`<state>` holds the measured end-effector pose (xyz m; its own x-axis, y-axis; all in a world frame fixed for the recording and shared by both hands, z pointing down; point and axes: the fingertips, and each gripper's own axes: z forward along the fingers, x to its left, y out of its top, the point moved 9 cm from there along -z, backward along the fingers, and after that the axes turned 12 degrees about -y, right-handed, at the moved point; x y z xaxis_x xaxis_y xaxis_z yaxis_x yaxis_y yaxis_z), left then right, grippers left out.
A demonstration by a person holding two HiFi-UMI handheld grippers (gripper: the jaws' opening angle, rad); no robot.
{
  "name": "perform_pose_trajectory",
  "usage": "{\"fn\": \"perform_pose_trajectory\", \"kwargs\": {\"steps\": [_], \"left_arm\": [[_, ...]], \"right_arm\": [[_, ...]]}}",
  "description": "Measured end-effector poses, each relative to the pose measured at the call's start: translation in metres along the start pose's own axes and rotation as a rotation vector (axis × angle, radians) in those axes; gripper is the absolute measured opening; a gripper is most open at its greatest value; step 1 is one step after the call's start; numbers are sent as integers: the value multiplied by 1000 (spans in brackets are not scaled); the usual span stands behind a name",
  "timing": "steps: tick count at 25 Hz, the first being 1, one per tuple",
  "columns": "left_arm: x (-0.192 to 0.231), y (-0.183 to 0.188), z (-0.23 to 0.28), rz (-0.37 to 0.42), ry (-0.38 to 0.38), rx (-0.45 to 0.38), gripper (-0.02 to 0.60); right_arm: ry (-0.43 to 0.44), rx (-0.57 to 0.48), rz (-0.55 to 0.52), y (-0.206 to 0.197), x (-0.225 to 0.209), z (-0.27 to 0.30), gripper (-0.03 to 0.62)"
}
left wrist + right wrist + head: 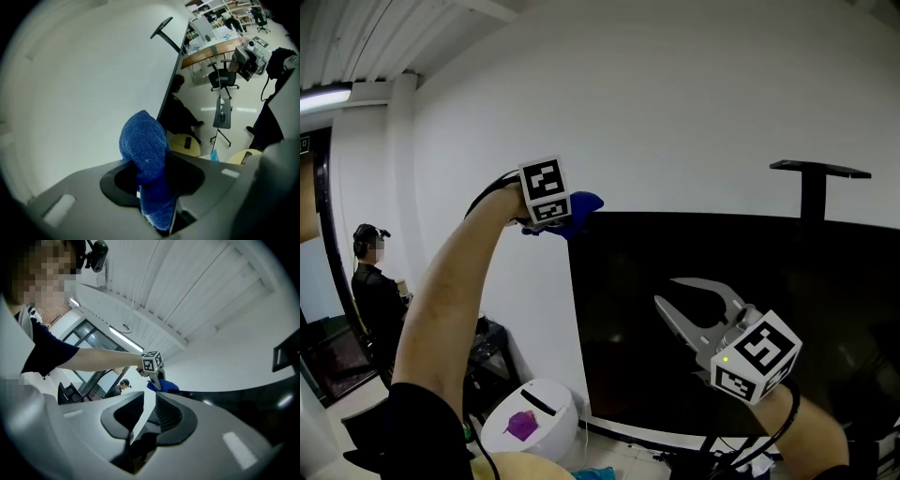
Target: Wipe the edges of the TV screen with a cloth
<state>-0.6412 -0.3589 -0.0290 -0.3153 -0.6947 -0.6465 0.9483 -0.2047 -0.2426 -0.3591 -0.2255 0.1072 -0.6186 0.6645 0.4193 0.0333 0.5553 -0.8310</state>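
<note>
We are losing the TV screen [750, 309] past the right edge of the head view, and it is covering the lower post of the black mount [818, 187] behind it. The left gripper [565, 221] is hiding its jaws behind its marker cube [546, 190] there. In the left gripper view the blue cloth [145, 154] is hiding its lower end between the closed jaws. We are failing to identify the purple thing [522, 425] on the white bin [558, 412].

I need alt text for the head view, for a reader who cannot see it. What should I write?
The left gripper holds a blue cloth at the upper left corner of a dark TV screen before a white wall. The right gripper, jaws apart and empty, hangs in front of the screen.
</note>
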Motion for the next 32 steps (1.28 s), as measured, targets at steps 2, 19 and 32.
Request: {"fn": "perform_pose_trajectory", "kwargs": {"steps": [2, 19, 32], "left_arm": [[-3, 8, 1, 27, -6, 68, 129], [-59, 140, 1, 150, 21, 76, 129], [-103, 224, 5, 166, -8, 49, 126]], "right_arm": [[-10, 5, 2, -2, -4, -11, 84], [-90, 30, -56, 14, -76, -81, 83], [-126, 77, -61, 46, -124, -113, 83]]}}
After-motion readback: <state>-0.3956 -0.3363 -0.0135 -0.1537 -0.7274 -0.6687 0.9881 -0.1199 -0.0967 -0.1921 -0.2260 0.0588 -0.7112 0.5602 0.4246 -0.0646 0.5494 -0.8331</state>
